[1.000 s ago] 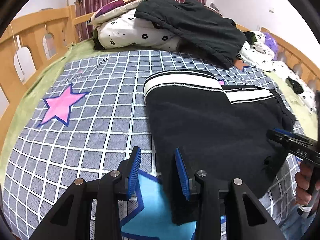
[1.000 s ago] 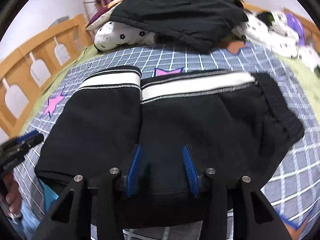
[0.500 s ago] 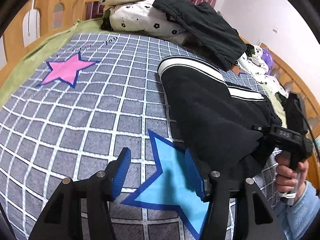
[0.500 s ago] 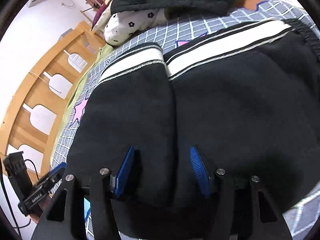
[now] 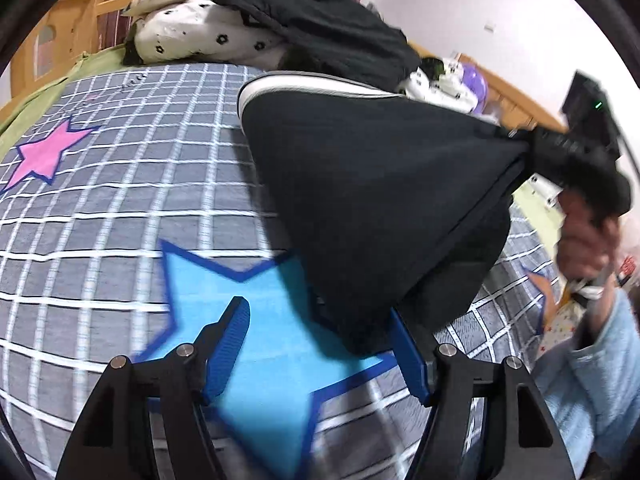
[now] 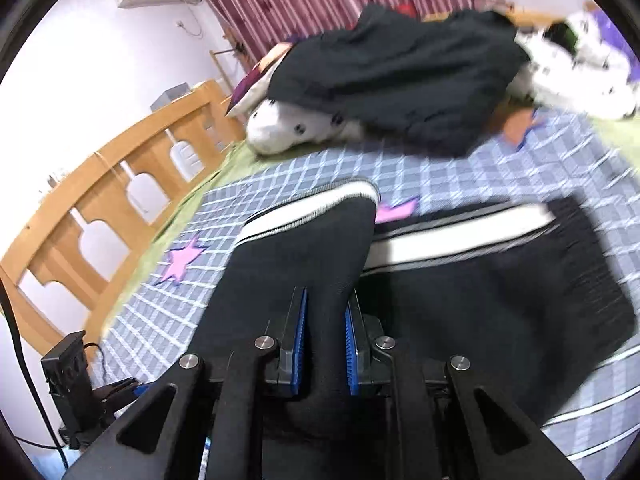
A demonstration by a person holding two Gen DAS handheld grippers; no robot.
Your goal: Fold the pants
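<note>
Covering most of what I see is a checked bedspread [image 5: 120, 208] printed with stars, and on it lie the black pants [image 5: 360, 184], white waistband stripe at the far end. I judge the fold under way: one leg already rests beside the other, and a near portion is lifted, not yet laid over. My right gripper [image 6: 323, 340] has its blue pads clamped on that raised cloth. My left gripper [image 5: 320, 344] is spread wide (holding nothing), the lowest corner of the lifted fabric hanging between its jaws.
</note>
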